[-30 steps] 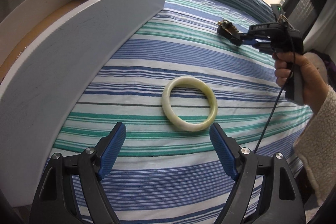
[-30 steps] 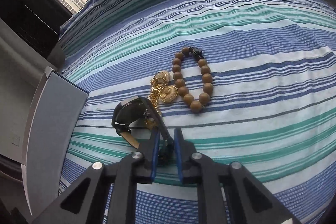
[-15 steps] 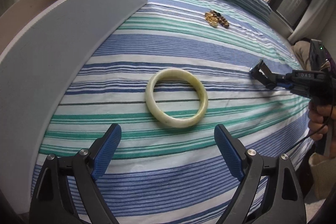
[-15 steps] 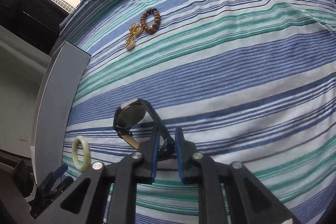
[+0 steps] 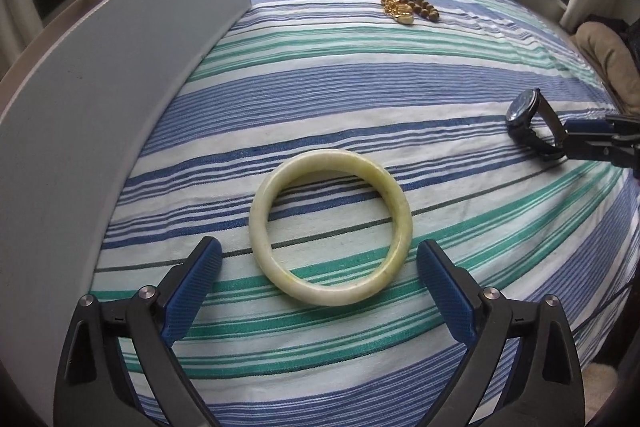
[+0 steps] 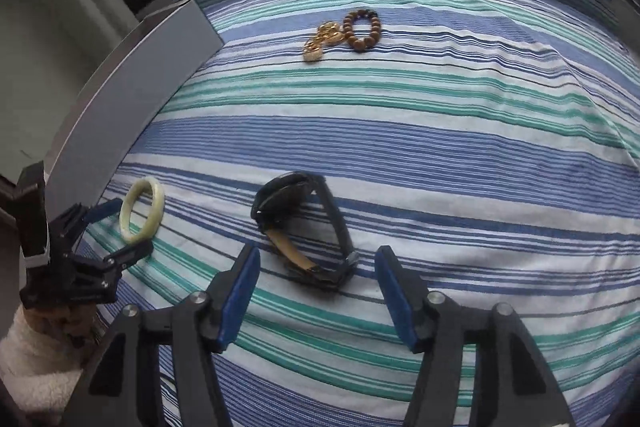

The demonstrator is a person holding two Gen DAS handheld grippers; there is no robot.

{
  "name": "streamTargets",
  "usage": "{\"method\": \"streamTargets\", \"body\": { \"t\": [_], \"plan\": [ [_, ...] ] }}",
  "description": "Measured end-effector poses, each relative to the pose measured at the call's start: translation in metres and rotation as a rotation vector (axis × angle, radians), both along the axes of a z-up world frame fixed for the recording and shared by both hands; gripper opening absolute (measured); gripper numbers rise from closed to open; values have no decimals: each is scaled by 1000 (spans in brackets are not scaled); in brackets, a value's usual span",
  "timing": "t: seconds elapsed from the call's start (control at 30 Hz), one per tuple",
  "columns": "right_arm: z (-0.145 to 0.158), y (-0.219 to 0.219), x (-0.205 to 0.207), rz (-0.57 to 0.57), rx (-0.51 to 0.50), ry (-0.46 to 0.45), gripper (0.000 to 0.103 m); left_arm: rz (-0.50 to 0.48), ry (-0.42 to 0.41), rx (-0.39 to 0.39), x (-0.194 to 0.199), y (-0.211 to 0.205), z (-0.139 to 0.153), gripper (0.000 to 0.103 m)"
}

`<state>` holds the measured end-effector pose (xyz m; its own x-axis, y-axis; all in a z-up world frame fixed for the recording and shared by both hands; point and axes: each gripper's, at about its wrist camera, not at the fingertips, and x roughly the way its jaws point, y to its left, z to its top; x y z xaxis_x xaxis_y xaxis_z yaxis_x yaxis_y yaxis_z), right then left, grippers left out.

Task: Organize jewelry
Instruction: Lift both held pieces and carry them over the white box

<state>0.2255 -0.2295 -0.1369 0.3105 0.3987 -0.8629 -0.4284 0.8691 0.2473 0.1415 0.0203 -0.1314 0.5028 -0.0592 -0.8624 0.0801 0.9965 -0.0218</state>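
Observation:
A pale green jade bangle (image 5: 330,227) lies flat on the striped bedcover, just ahead of my open left gripper (image 5: 318,265), between its blue fingers. It also shows in the right wrist view (image 6: 142,209). A dark wristwatch (image 6: 304,231) with a tan-lined strap lies on the cover just ahead of my open right gripper (image 6: 318,277), free of the fingers. It shows at the right of the left wrist view (image 5: 528,123). A brown bead bracelet (image 6: 362,29) and a gold chain piece (image 6: 320,41) lie together far back.
A grey-white box wall (image 5: 112,99) runs along the left side of the bed. The striped bedcover (image 6: 440,147) fills the view. A beige cushion (image 5: 604,55) lies off the bed's right edge. Windows with tower blocks are behind.
My right gripper carried the watch toward the near side, opened and let it go on the cover. My left gripper stayed open and edged closer to the bangle.

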Motion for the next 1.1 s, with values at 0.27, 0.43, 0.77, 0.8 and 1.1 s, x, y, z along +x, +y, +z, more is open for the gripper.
{"method": "streamTargets", "body": {
  "t": [0.27,0.43,0.77,0.8,1.1],
  "plan": [
    [-15,39,10,142,-208,-148,72,7,-23,3,3,-2,3,81],
    [-7,33,7,117,-131,-121,45,35,-21,-56,-2,4,9,81],
    [55,35,-4,80,81,-118,44,77,-148,-222,-58,33,112,81],
    [66,43,-3,96,99,-130,44,83,-168,-224,-64,40,126,81],
    [138,191,23,314,231,-194,44,265,-233,-174,-76,156,183,81]
  ]
}}
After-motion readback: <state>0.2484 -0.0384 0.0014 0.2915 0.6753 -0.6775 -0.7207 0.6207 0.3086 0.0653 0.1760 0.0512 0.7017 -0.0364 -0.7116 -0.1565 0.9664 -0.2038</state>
